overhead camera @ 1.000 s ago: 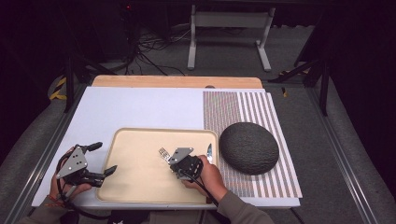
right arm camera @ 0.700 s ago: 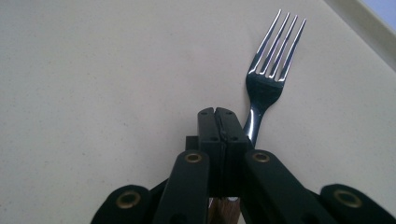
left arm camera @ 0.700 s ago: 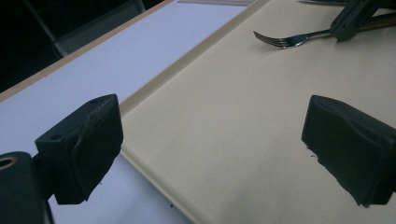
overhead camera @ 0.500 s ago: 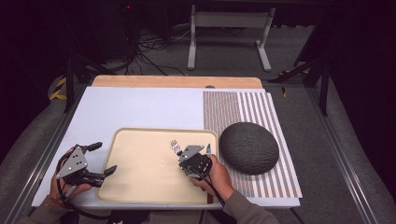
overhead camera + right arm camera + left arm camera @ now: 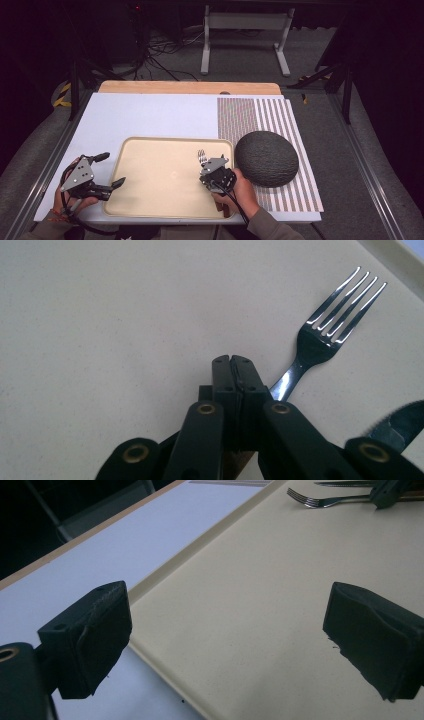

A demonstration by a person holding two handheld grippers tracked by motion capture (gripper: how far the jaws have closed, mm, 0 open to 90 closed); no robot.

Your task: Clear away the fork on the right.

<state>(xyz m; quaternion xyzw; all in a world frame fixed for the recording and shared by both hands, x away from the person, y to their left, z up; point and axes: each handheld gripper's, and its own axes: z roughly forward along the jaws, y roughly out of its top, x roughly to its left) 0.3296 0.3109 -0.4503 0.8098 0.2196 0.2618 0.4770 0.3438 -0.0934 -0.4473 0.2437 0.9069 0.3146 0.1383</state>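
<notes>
A beige tray point(image 5: 160, 175) lies on a white board near the front edge. On its right part is a metal fork point(image 5: 201, 155), tines pointing away from me. My right gripper point(image 5: 206, 164) is shut on the fork: in the right gripper view its jaws point(image 5: 234, 362) are pressed together, and the fork point(image 5: 325, 325) comes out from under them to the right. A dark knife blade point(image 5: 400, 425) lies beside it. My left gripper point(image 5: 112, 169) hangs open at the tray's left edge, nothing between its pads point(image 5: 95, 630).
A dark round textured dome point(image 5: 266, 158) sits right of the tray on a striped mat point(image 5: 270, 115). The white board point(image 5: 150, 115) extends behind the tray to a wooden strip point(image 5: 190, 87). Dark floor, cables and a metal stand lie beyond.
My right gripper has slid to the right across the tray, and the fork has moved with it. The left gripper has kept still and open.
</notes>
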